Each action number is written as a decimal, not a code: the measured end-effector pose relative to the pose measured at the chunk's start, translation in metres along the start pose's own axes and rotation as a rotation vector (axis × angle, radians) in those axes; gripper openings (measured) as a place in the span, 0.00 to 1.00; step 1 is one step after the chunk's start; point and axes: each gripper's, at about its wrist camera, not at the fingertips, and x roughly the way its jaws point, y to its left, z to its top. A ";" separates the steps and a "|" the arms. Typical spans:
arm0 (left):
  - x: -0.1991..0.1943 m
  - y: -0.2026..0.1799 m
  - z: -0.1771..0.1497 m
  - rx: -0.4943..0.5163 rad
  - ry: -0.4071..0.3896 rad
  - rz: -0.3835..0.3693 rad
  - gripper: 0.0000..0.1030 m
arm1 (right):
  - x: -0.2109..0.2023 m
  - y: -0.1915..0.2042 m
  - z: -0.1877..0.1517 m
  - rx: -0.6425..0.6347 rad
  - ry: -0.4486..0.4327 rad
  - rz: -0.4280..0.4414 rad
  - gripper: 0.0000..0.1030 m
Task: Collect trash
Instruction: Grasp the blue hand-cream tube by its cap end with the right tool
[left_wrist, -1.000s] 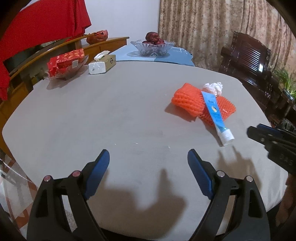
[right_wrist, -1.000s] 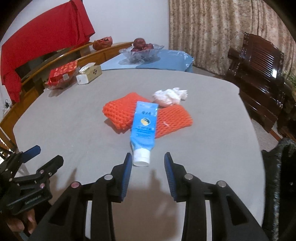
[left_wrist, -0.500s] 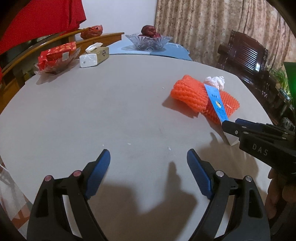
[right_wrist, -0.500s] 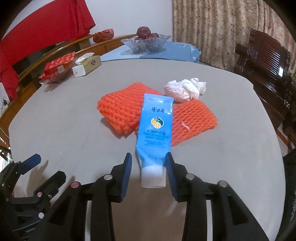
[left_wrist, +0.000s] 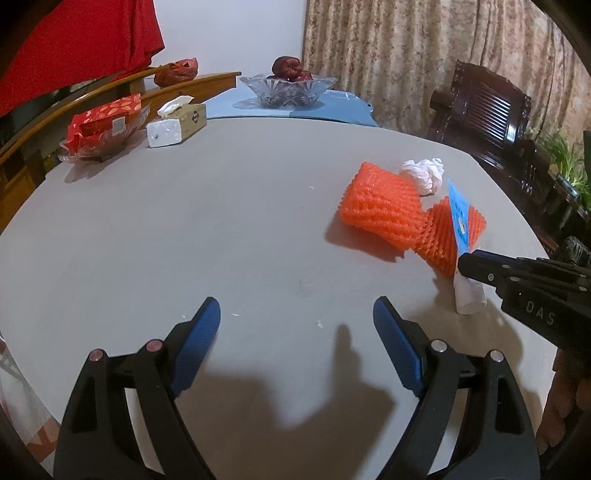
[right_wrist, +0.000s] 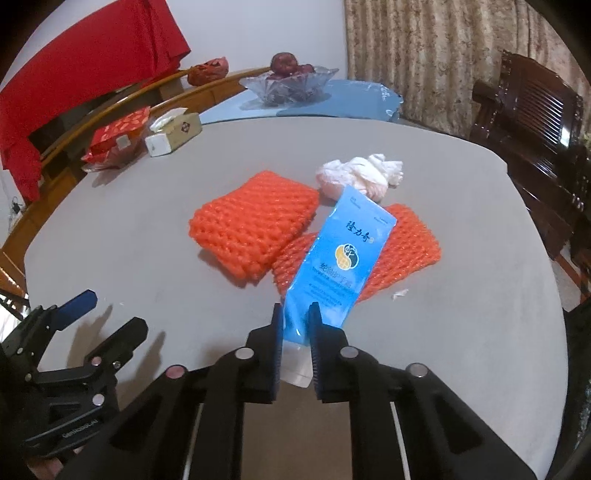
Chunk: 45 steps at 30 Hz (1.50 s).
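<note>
Right tool (right_wrist: 294, 317) tilts down, just closed — pinching blue tube (right_wrist: 338, 258); left tool (left_wrist: 295, 314) spread.

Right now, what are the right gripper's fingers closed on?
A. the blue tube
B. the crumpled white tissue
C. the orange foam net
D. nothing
A: the right gripper has its fingers pressed on the blue tube near its white cap.

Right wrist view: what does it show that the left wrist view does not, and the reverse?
Only the right wrist view shows the printed face of the blue tube, with the right gripper jaws pressed on its lower end. Only the left wrist view shows the open left gripper jaws over bare table. Both show the orange foam nets, crumpled tissue and tissue box.
</note>
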 end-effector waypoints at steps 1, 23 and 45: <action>0.000 -0.001 0.000 0.003 0.001 -0.001 0.80 | 0.001 -0.002 -0.001 0.005 0.000 -0.010 0.22; -0.001 -0.008 0.001 0.013 -0.004 -0.002 0.80 | -0.015 -0.021 -0.008 0.011 -0.009 -0.005 0.07; -0.002 -0.014 -0.001 0.023 -0.001 -0.009 0.80 | 0.000 -0.035 -0.022 0.034 0.055 0.008 0.28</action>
